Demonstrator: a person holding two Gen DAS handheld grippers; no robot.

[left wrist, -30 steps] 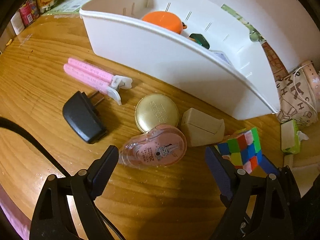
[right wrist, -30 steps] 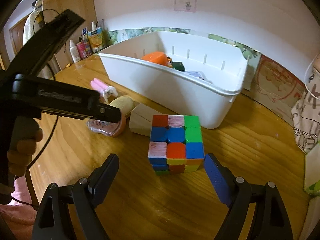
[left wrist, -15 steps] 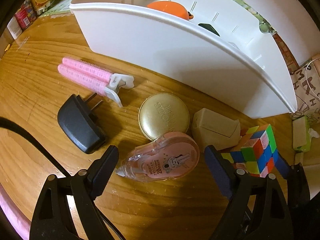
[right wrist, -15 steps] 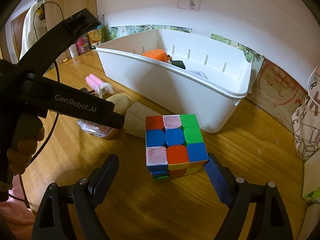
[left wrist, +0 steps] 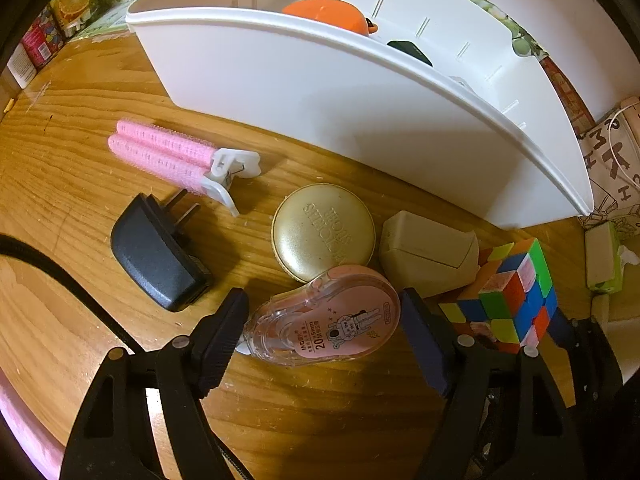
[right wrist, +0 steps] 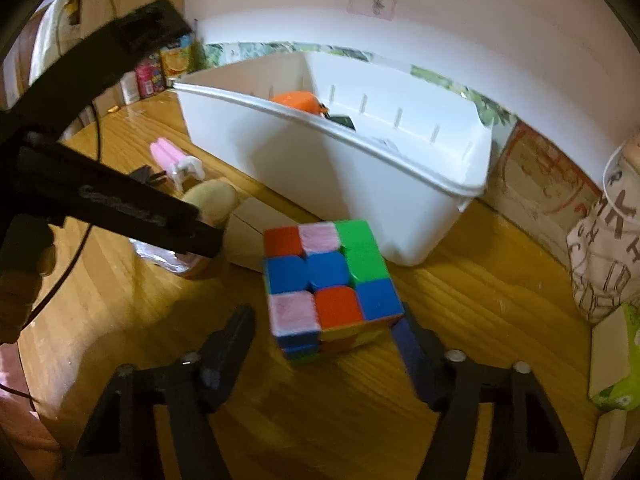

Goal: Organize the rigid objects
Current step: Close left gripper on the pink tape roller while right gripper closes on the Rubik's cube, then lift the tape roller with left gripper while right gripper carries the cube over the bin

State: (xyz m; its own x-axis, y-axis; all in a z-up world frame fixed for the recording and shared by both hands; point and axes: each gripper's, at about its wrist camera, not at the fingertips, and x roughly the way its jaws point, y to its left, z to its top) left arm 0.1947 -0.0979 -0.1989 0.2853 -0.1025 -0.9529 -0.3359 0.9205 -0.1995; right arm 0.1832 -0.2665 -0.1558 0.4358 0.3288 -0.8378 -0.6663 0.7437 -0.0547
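A pink, clear-shelled plastic correction-tape dispenser (left wrist: 324,316) lies on the wooden table (left wrist: 60,184), bracketed by the left gripper (left wrist: 324,332), whose jaws have just been closing; contact with the shell looks near but a firm hold cannot be told. A multicoloured puzzle cube (right wrist: 332,284) stands just beside it, between the jaws of the right gripper (right wrist: 324,340), which have also just been closing, with a gap on the left side. An orange item (left wrist: 324,14) and a dark one are already inside the white plastic bin (left wrist: 360,92). A gold round tin (left wrist: 324,232), a beige box (left wrist: 428,252), a black plug adapter (left wrist: 156,256) and pink hair rollers (left wrist: 164,152) are left outside. Both grippers are pitched steeply downward.
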